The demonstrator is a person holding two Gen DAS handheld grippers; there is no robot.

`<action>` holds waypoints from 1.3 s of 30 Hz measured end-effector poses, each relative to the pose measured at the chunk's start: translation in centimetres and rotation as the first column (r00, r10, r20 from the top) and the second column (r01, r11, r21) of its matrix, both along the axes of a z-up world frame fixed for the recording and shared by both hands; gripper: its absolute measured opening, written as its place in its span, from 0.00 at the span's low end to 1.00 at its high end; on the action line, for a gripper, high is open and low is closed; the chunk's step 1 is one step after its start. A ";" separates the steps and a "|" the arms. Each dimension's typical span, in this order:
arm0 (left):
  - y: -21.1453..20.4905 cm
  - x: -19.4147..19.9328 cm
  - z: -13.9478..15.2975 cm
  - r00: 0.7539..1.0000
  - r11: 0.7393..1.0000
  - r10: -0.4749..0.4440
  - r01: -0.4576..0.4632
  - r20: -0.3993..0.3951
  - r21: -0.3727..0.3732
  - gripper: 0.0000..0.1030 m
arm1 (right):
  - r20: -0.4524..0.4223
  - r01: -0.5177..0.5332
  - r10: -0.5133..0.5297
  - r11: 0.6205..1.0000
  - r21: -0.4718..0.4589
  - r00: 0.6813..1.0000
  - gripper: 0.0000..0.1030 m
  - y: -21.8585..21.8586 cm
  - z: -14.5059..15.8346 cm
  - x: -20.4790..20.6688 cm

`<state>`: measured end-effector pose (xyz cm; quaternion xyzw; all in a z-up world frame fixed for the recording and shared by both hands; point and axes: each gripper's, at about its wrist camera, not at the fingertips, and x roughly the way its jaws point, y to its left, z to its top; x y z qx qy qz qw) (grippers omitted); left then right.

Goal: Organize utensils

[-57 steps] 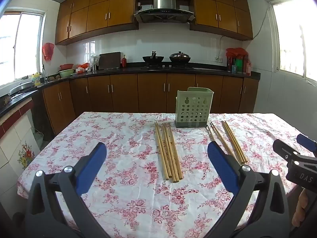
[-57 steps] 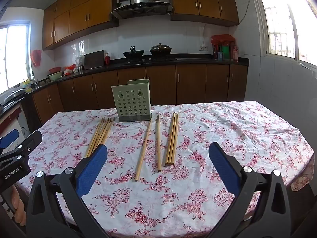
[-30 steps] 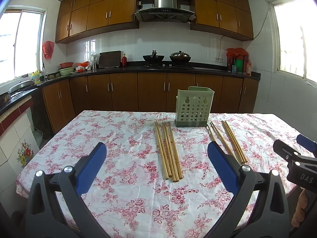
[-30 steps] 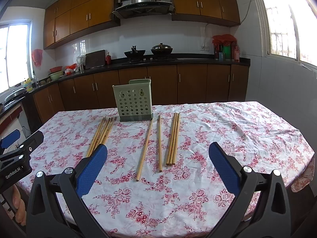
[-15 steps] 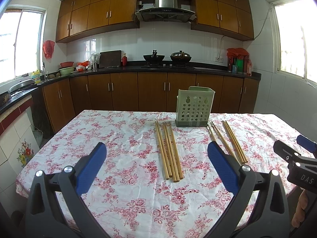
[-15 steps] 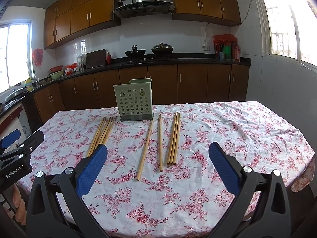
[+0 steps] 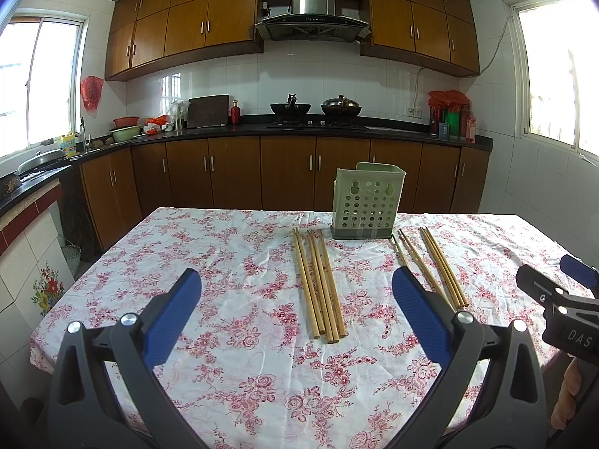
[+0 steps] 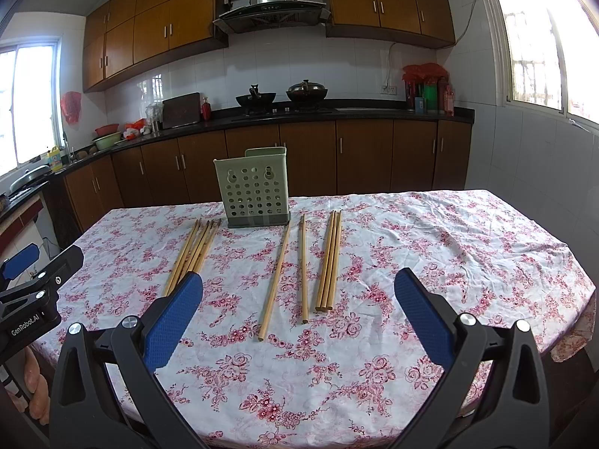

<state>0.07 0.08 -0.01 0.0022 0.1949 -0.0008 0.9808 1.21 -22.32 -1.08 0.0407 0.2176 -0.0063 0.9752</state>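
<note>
A pale green perforated utensil holder (image 7: 368,202) (image 8: 254,191) stands upright at the far middle of the floral-cloth table. Wooden chopsticks lie flat in front of it: a bundle of several (image 7: 318,282) (image 8: 192,252) to its left, two single sticks (image 8: 275,278) (image 8: 304,267) in front, and a close group of three (image 8: 329,260) (image 7: 441,265) on the right. My left gripper (image 7: 295,305) hovers open above the near table, short of the left bundle. My right gripper (image 8: 297,303) hangs open too, over the near ends of the single sticks. Neither holds anything.
The table (image 8: 468,247) carries a white cloth with red flowers, its edges dropping off at right and near side. Dark counters and brown cabinets (image 7: 239,172) line the far wall and left. A person's hand (image 7: 569,393) holds the right gripper's handle at the edge of the left wrist view.
Both views have crept slightly forward and tilted a little; the holder and chopsticks sit marginally closer. Nothing on the table has moved, and both grippers have stayed open.
</note>
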 end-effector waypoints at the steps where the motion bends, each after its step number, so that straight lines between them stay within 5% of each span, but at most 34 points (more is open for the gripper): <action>1: 0.0 0.0 0.0 1.000 1.000 0.000 0.000 0.000 0.000 0.96 | 0.000 0.000 0.000 1.000 0.000 1.000 0.98 0.0 0.0 0.0; 39: 0.4 0.4 -1.2 1.000 1.000 0.004 -0.004 -0.018 -0.004 0.96 | -0.009 0.001 -0.001 1.000 0.001 1.000 0.98 0.2 -0.9 0.5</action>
